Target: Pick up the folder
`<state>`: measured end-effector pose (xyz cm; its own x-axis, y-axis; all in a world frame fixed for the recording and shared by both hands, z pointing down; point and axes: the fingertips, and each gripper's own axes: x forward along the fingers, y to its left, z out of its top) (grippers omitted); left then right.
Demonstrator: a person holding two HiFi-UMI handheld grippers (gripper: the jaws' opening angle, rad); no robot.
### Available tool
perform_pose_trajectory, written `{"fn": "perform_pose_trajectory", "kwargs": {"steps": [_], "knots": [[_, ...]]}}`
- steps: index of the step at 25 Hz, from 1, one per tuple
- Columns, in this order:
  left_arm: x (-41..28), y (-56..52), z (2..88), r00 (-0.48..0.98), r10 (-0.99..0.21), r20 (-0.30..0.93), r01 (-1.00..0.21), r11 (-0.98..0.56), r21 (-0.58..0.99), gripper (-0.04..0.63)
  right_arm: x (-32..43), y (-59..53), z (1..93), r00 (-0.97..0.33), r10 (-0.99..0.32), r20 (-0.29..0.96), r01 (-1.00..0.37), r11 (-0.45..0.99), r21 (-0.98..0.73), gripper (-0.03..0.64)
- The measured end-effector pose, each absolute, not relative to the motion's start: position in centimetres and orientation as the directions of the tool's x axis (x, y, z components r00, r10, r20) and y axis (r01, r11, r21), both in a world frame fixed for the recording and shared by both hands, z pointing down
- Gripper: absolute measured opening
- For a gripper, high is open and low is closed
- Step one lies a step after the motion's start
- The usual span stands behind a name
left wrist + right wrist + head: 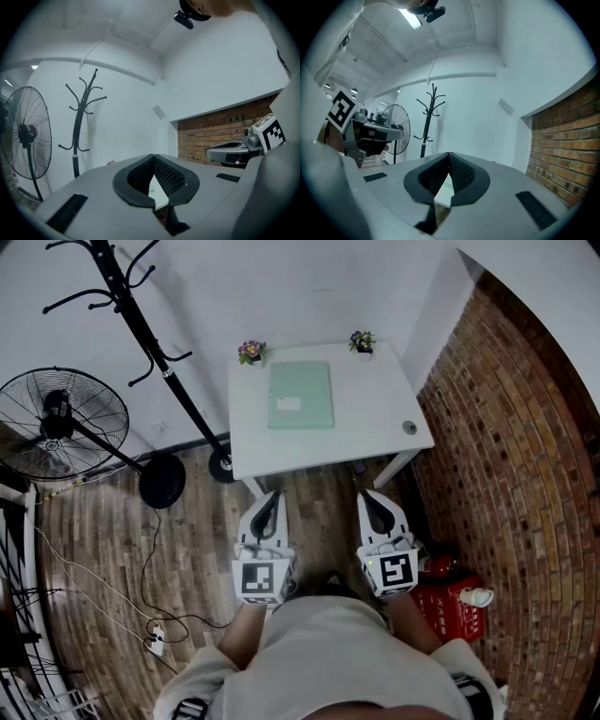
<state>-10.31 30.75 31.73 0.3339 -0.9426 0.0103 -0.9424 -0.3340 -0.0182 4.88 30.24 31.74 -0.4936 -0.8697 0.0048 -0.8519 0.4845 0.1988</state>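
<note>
A pale green folder (300, 395) with a small white label lies flat on the white table (375, 418), towards its back middle. Both grippers hang level in front of the table, well short of the folder. My left gripper (269, 500) is shut, its tips meeting with nothing between them. My right gripper (373, 498) is likewise shut and empty. In the left gripper view the jaws (153, 157) meet at the tip, and the right gripper (234, 151) shows at the right. The right gripper view shows its jaws (449, 155) closed, with the left gripper (370, 133) at the left.
Two small flower pots (251, 352) (362, 341) stand at the table's back corners. A black coat stand (155, 352) and a floor fan (58, 423) stand to the left. A brick wall (506, 456) runs along the right, with a red box (450, 606) at its foot. Cables (141, 615) trail over the wooden floor.
</note>
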Motion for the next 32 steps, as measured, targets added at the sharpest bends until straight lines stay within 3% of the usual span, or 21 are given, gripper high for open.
{"fn": "perform_pose_trajectory", "kwargs": {"steps": [6, 11, 22, 32], "knots": [[-10.9, 31.1, 32.7, 0.348, -0.937, 0.026, -0.937, -0.348, -0.023, 0.018, 3.6, 31.1, 32.9, -0.525, -0.85, 0.039, -0.805, 0.511, 0.3, 0.0], [-13.1, 31.5, 32.3, 0.327, -0.945, -0.014, -0.945, -0.326, -0.015, 0.018, 2.9, 31.5, 33.6, -0.521, -0.852, 0.056, -0.823, 0.518, 0.234, 0.0], [-16.4, 33.0, 35.1, 0.396, -0.915, 0.077, -0.917, -0.398, -0.012, 0.025, -2.1, 32.3, 33.9, -0.549, -0.833, 0.07, -0.803, 0.549, 0.234, 0.038], [-18.1, 33.5, 36.0, 0.409, -0.909, 0.078, -0.912, -0.411, -0.006, 0.069, -4.0, 33.2, 35.1, -0.539, -0.836, 0.101, -0.809, 0.547, 0.215, 0.055]]}}
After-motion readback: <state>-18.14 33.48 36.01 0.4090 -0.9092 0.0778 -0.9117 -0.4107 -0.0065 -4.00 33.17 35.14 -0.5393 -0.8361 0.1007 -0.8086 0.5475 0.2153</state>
